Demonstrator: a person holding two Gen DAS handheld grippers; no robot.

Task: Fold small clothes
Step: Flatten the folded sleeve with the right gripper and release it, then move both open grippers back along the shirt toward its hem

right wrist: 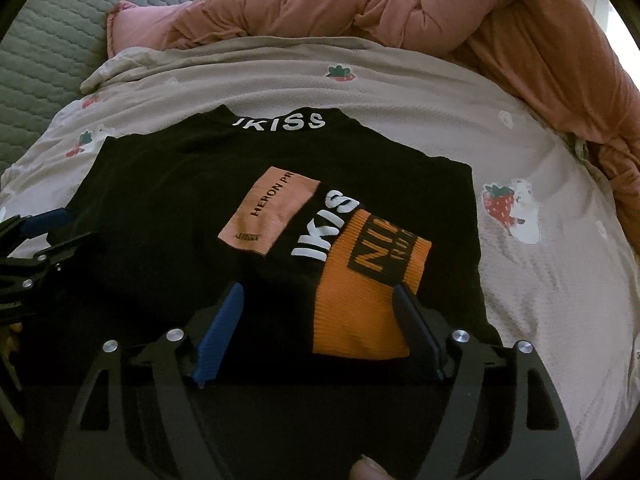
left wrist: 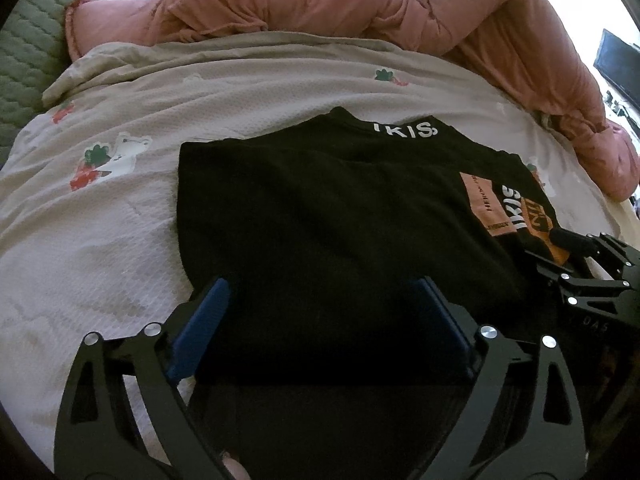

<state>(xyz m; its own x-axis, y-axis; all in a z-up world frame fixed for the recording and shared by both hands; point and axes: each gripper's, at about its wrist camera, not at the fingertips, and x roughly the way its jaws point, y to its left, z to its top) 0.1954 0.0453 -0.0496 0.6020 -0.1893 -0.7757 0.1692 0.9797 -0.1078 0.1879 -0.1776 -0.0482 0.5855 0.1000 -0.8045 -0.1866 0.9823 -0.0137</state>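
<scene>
A black top (left wrist: 320,216) with white "IKISS" lettering on the collar lies flat on the bed, sleeves folded in. It also shows in the right wrist view (right wrist: 168,208), with a pink patch (right wrist: 272,208) and an orange cuff (right wrist: 368,280) on top. My left gripper (left wrist: 320,312) is open, its blue-padded fingers straddling the near left hem. My right gripper (right wrist: 318,320) is open over the near hem, around the orange cuff. Each gripper shows at the edge of the other's view: the right one (left wrist: 580,264), the left one (right wrist: 36,240).
The top lies on a cream bedsheet (left wrist: 100,220) printed with strawberries and bears. A crumpled pink duvet (left wrist: 360,4) is piled along the far side and right. A green quilted mat (left wrist: 36,40) lies at the far left.
</scene>
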